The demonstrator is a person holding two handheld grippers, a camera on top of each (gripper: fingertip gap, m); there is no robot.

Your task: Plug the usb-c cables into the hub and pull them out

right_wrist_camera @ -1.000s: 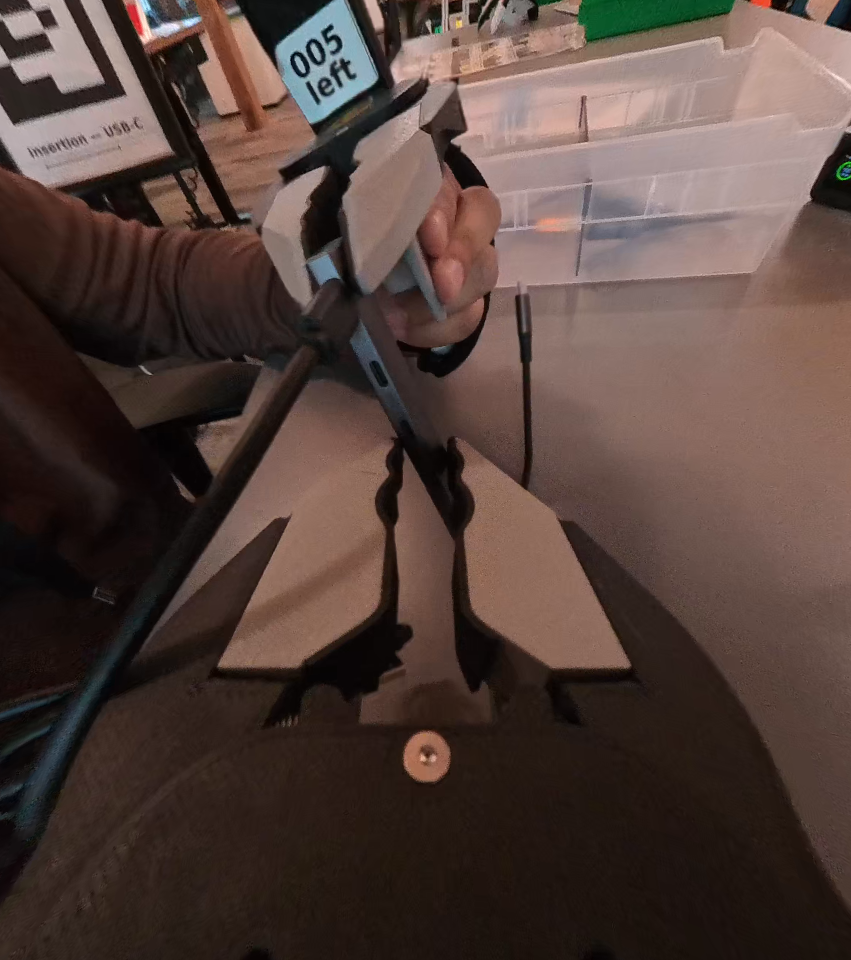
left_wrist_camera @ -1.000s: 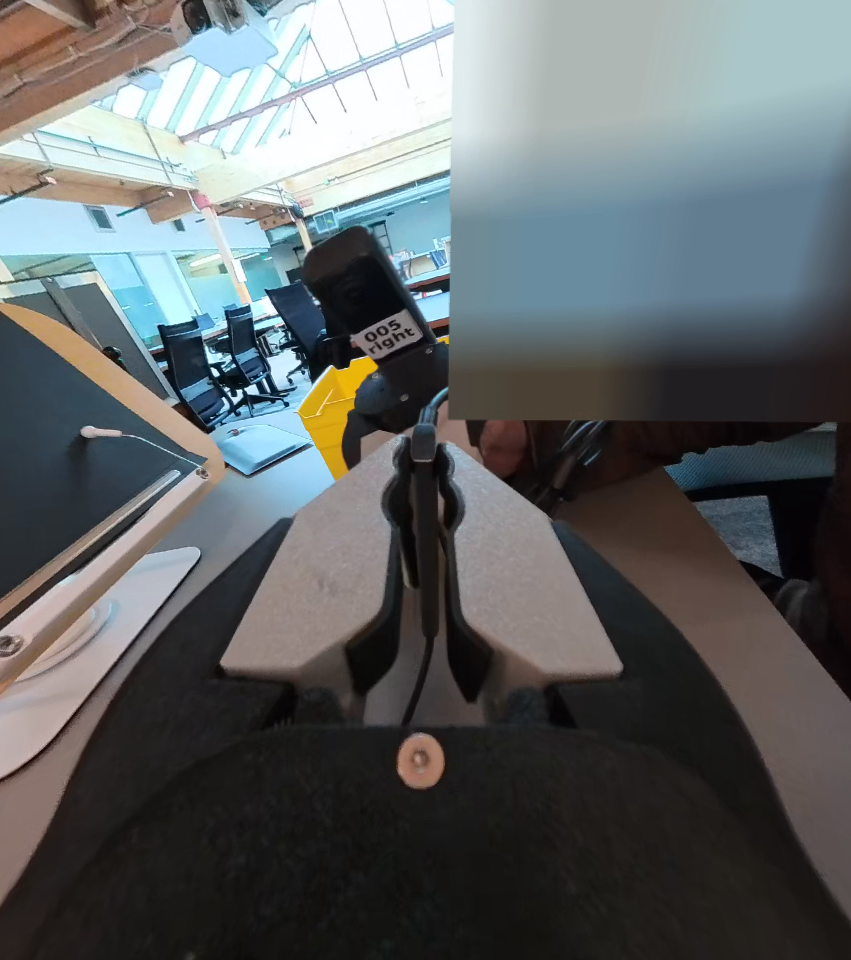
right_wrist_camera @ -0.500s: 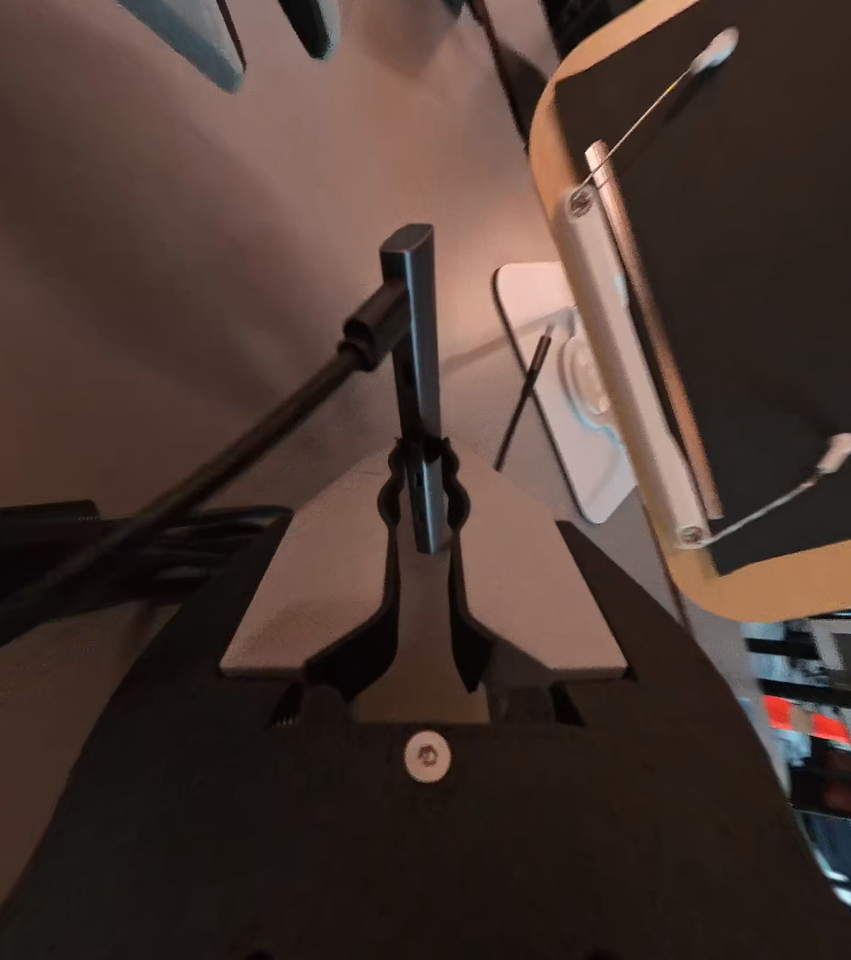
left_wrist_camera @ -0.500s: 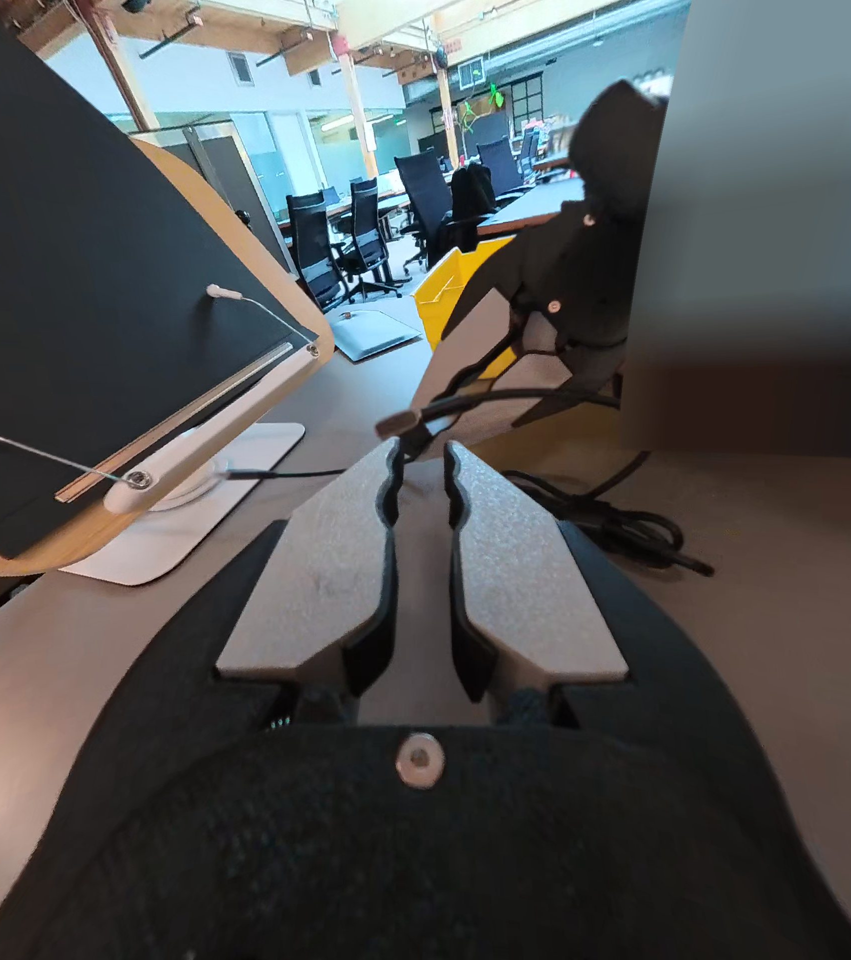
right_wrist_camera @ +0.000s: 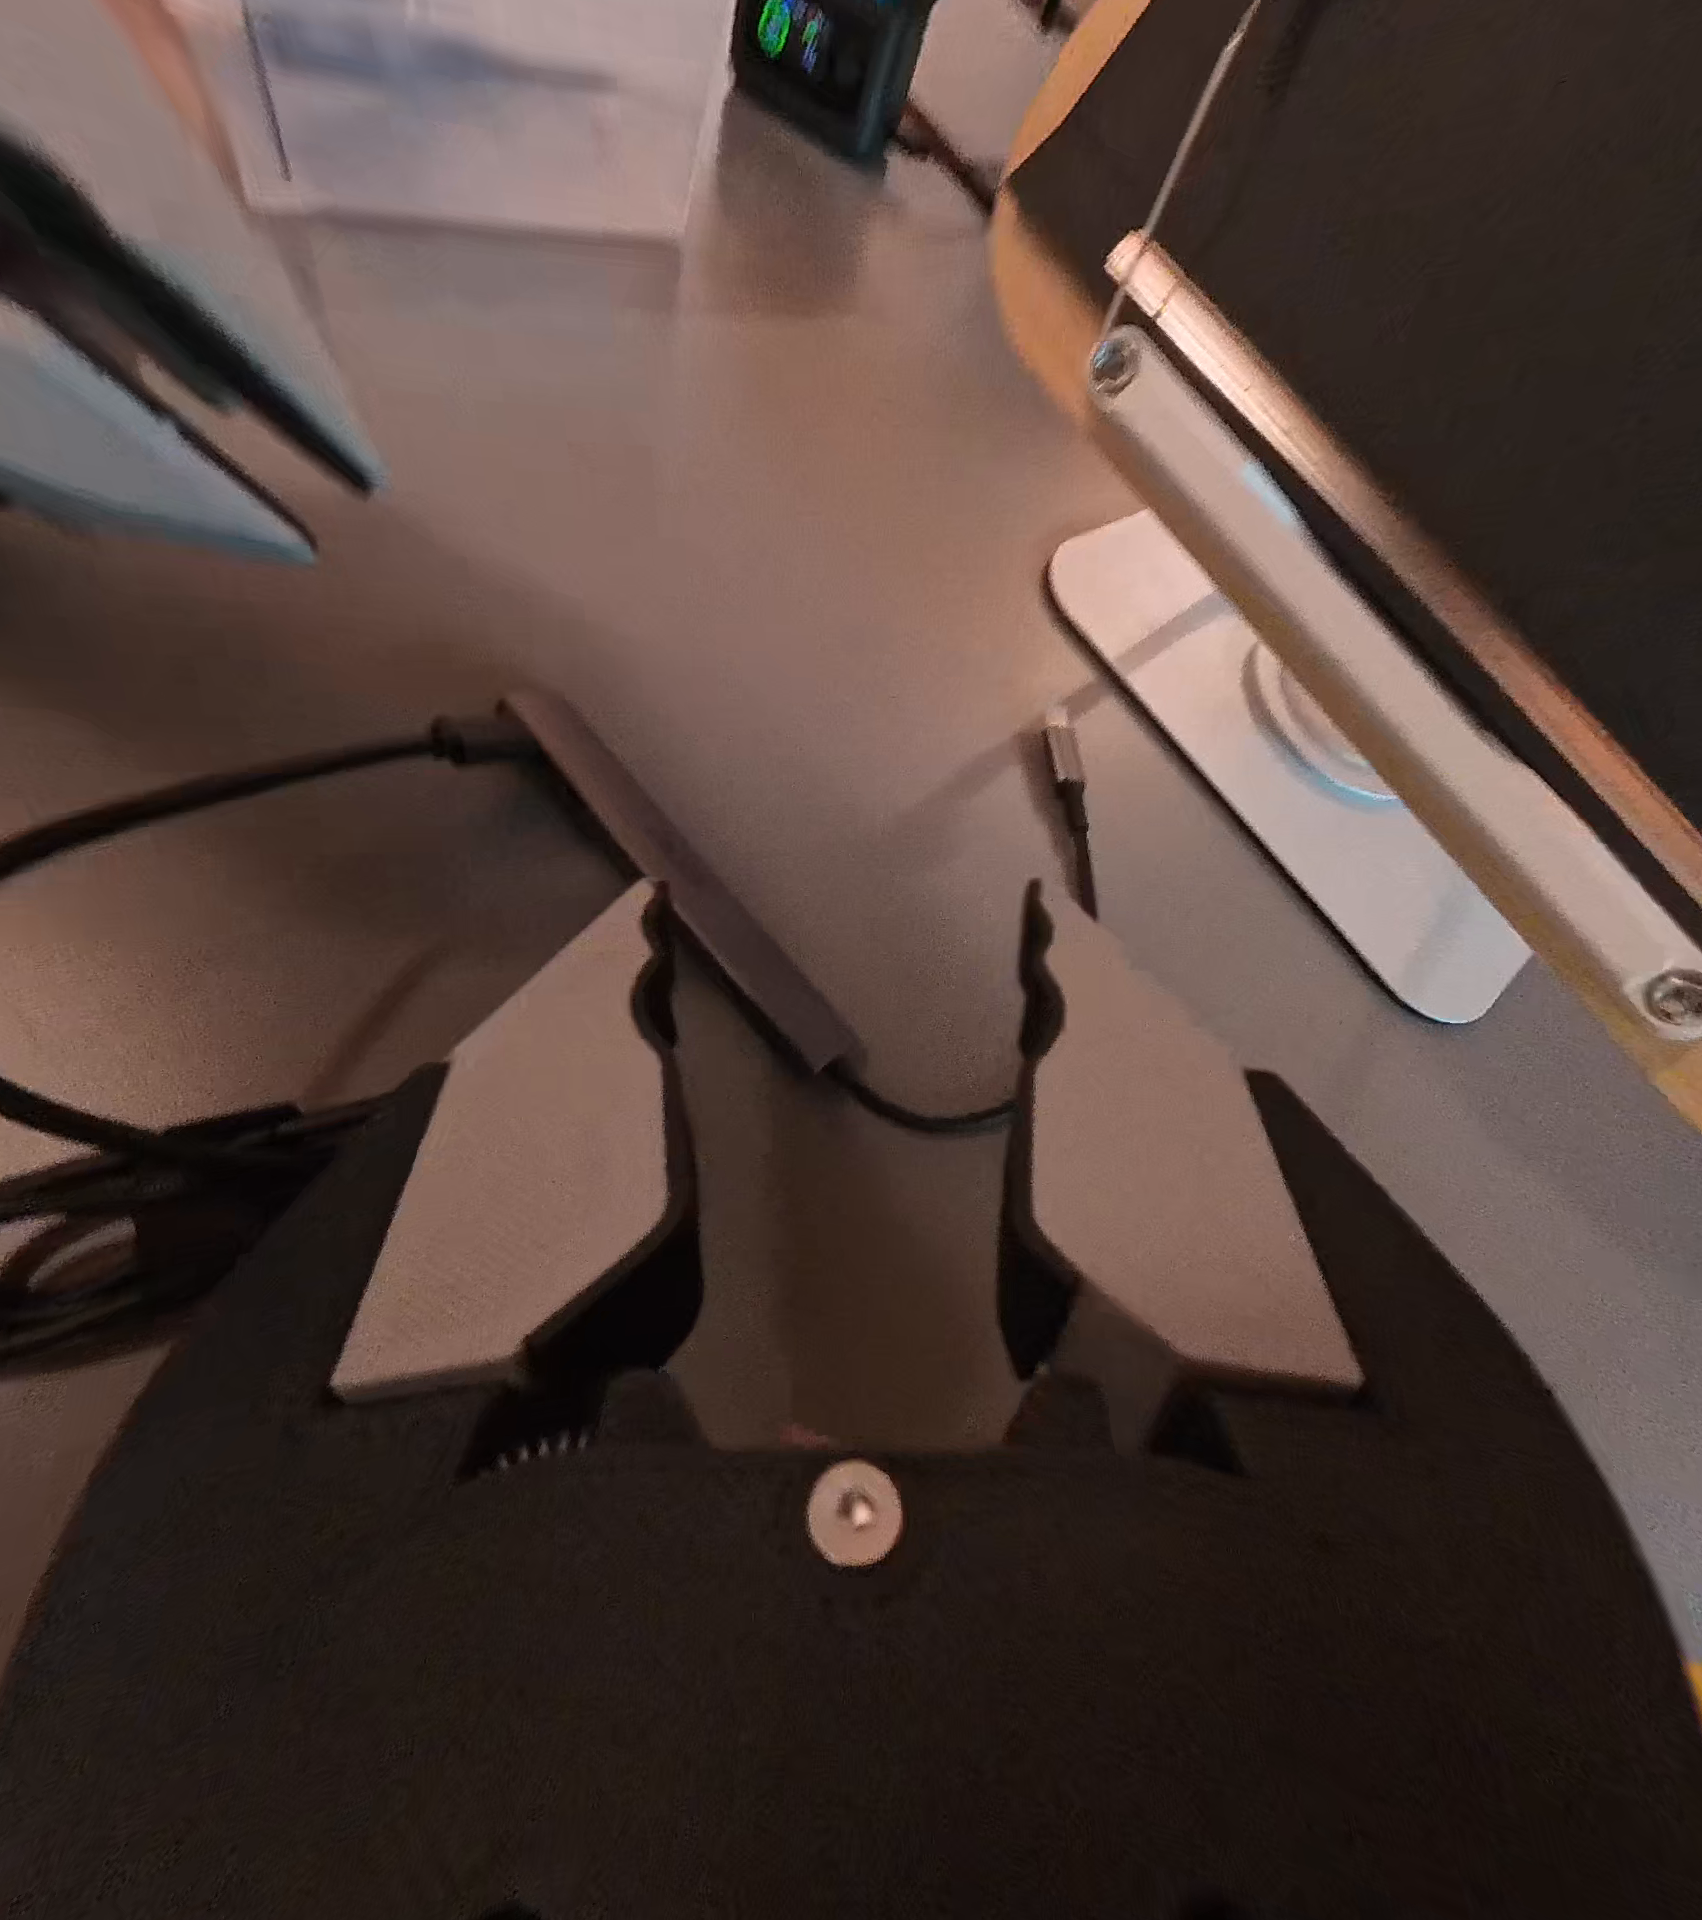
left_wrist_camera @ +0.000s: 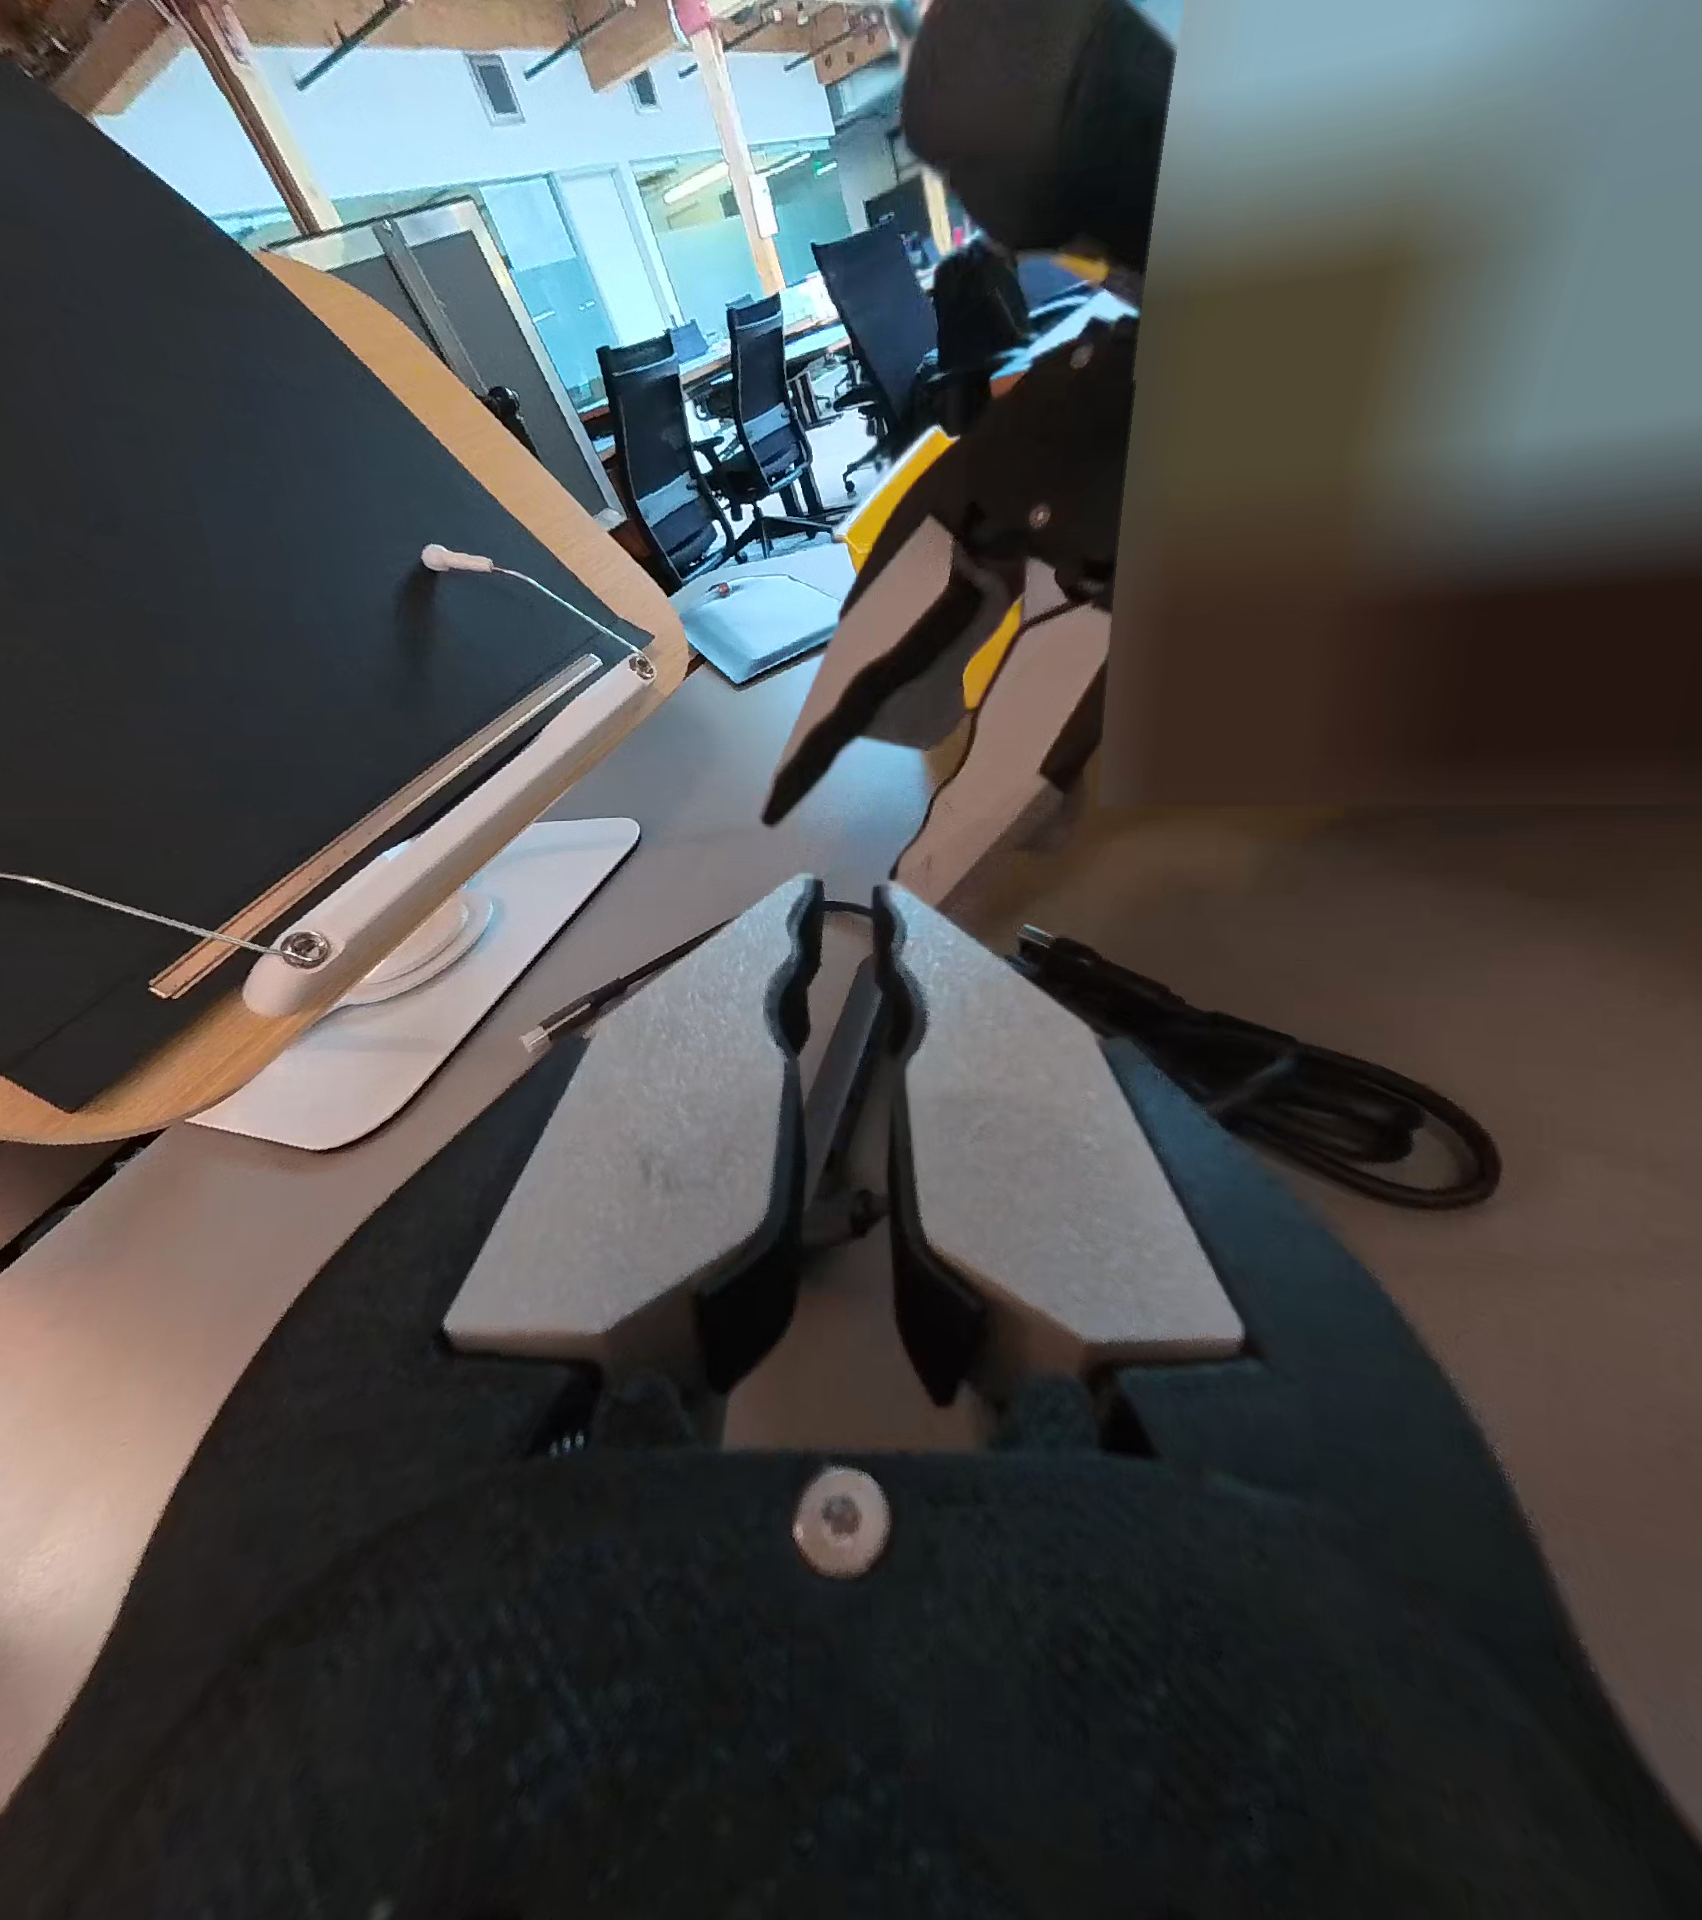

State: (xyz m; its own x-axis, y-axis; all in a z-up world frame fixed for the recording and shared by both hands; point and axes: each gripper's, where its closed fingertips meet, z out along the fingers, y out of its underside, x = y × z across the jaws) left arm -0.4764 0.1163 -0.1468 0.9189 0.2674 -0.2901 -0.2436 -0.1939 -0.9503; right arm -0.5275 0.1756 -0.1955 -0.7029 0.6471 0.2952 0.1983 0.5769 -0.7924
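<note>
Hub (right_wrist_camera: 681,873) lies flat on the grey table (right_wrist_camera: 805,520), thick black cable off its far end w/ a coil (right_wrist_camera: 47,1257) to its left. Right gripper (right_wrist_camera: 842,925) over the hub's near end, jaws wide, holding nothing. Left gripper (left_wrist_camera: 842,914) just above the hub, jaws narrow, a slim gap, nothing gripped. Loose usb-c plug (right_wrist_camera: 1063,753) right of the hub, beside the white stand base (right_wrist_camera: 1273,769); tilted black board (right_wrist_camera: 1553,364) overhangs that side.

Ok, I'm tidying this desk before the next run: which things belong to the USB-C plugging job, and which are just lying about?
Job: hub; loose USB-C cable; hub's thick black lead.
Lying about: black board on its stand; clear bin; small screen device; yellow bin.
</note>
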